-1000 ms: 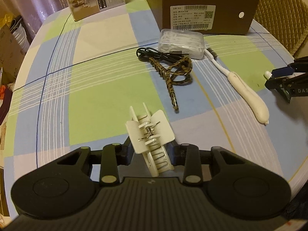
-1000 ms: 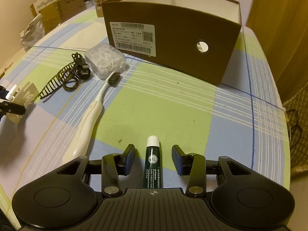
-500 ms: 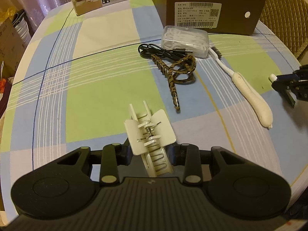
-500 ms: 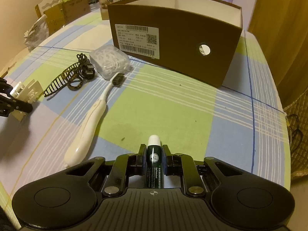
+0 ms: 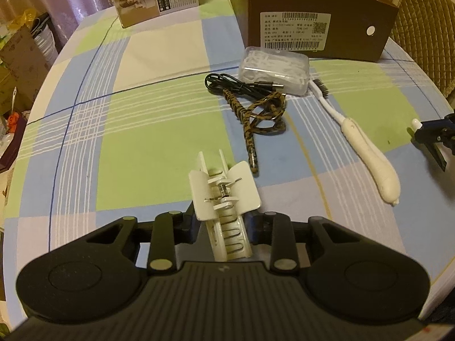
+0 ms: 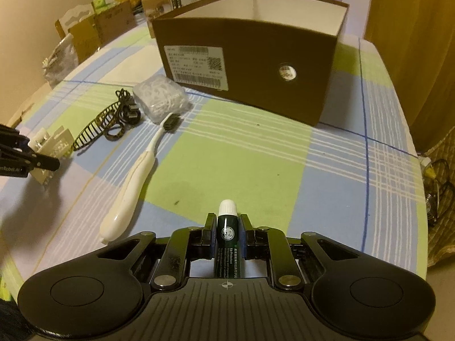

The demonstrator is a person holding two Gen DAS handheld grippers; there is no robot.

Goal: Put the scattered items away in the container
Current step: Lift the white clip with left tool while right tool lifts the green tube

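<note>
Right wrist view showed the brown box (image 6: 250,65) looking empty, the right gripper (image 6: 227,223) pinching a green tube (image 6: 226,244), the left gripper (image 5: 220,224) pinching a white hair clip (image 5: 224,196), and the toothbrush (image 6: 133,179) lay waiting on the table.

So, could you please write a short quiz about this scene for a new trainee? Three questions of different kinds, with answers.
1. True or false: the right gripper is shut on the green tube.
2. What does the left gripper hold?
A. white hair clip
B. toothbrush
C. black cable
3. Fill in: the floss pick case lies ____ the brown box, not inside it.

Key: 1 true; 2 A; 3 in front of
</note>
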